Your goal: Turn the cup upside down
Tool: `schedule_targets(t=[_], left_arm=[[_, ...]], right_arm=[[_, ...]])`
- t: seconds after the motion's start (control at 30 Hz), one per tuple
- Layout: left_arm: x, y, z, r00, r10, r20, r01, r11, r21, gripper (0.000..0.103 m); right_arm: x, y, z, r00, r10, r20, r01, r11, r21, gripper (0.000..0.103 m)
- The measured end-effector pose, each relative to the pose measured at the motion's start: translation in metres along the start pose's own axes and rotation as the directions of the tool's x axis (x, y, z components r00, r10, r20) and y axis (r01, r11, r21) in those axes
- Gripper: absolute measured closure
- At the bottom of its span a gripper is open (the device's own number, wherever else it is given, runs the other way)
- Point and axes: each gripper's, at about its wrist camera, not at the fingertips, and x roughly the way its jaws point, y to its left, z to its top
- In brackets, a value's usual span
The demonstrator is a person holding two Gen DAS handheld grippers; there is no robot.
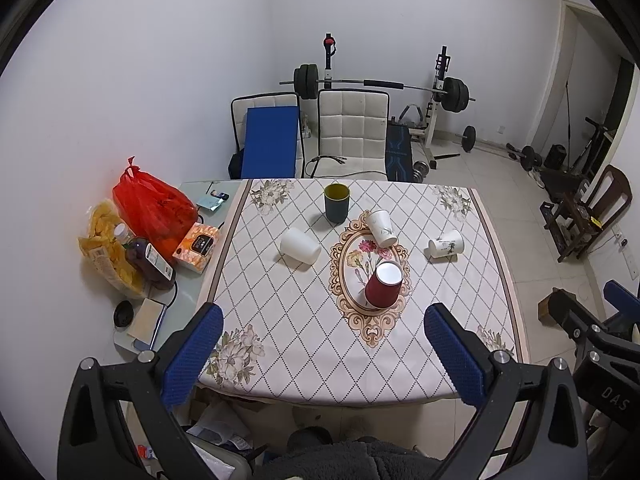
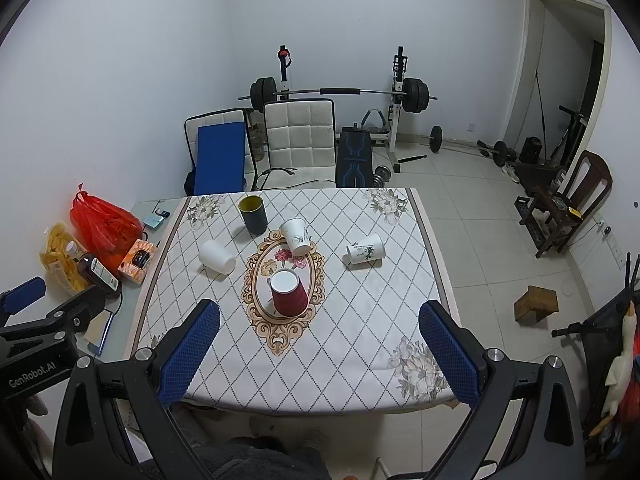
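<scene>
A red paper cup (image 1: 383, 285) (image 2: 289, 293) stands upside down on the oval flower print at the table's middle. A dark green cup (image 1: 337, 202) (image 2: 253, 214) stands upright at the far side. A plain white cup (image 1: 299, 245) (image 2: 217, 256) lies on its side at the left. Two printed white cups (image 1: 382, 228) (image 1: 445, 244) (image 2: 295, 236) (image 2: 365, 254) lie tipped at the middle and right. My left gripper (image 1: 324, 354) and right gripper (image 2: 320, 350) are both open and empty, held above the table's near edge.
The table (image 1: 280, 320) has a diamond-pattern cloth. A side surface at the left holds a red bag (image 1: 152, 204), snacks, a bottle and an orange box (image 1: 198, 246). Chairs (image 1: 352, 132) and a barbell rack stand behind. A wooden chair (image 2: 560, 200) is at the right.
</scene>
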Motion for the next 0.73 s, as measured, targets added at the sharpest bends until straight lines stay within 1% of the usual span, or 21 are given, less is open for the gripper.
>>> schedule_targets(t=[0.73], left_arm=[[-0.0003, 0.0061, -0.0013, 1.0, 0.006, -0.001, -0.006, 1.0, -0.01, 0.0]], right_arm=[[-0.0072, 0.0032, -0.006, 1.0, -0.004, 0.006, 0.004, 1.0, 0.0, 0.001]])
